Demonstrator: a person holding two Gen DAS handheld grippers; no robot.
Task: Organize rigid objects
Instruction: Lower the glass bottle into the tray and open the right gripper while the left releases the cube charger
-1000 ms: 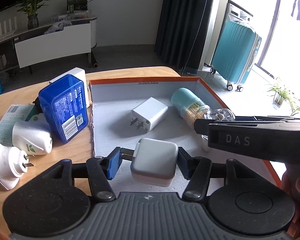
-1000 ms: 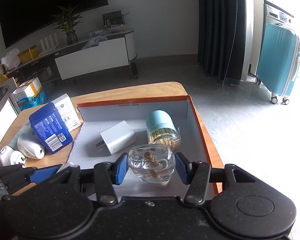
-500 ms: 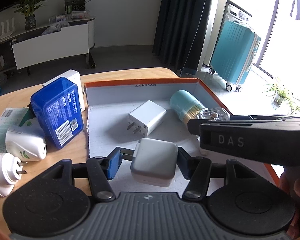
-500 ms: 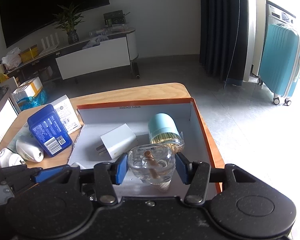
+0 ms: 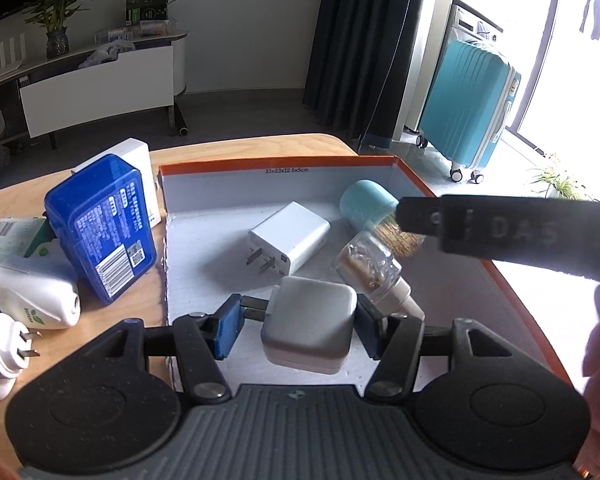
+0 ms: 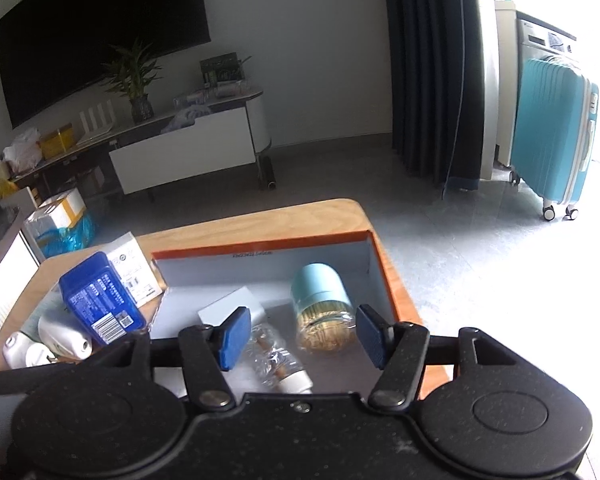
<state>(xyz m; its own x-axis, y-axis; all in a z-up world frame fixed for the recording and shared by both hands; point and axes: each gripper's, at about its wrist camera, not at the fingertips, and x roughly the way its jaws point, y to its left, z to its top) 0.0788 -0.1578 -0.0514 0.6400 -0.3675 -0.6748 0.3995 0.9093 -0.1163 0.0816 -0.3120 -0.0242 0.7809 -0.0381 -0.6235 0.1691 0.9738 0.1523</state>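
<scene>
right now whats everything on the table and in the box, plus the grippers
box: 1, orange rim, grey inside, on table
table: 1, light wood
teal-lidded jar: 1, lying in box
clear bottle: 1, lying in box, released
white charger: 1, box middle
blue case: 1, table left of box
white carton: 1, behind blue case
white plug-in devices: 2, table's left edge
grey charger: 1, held over box
left gripper: shut on grey charger
right gripper: jaws opening, empty
</scene>
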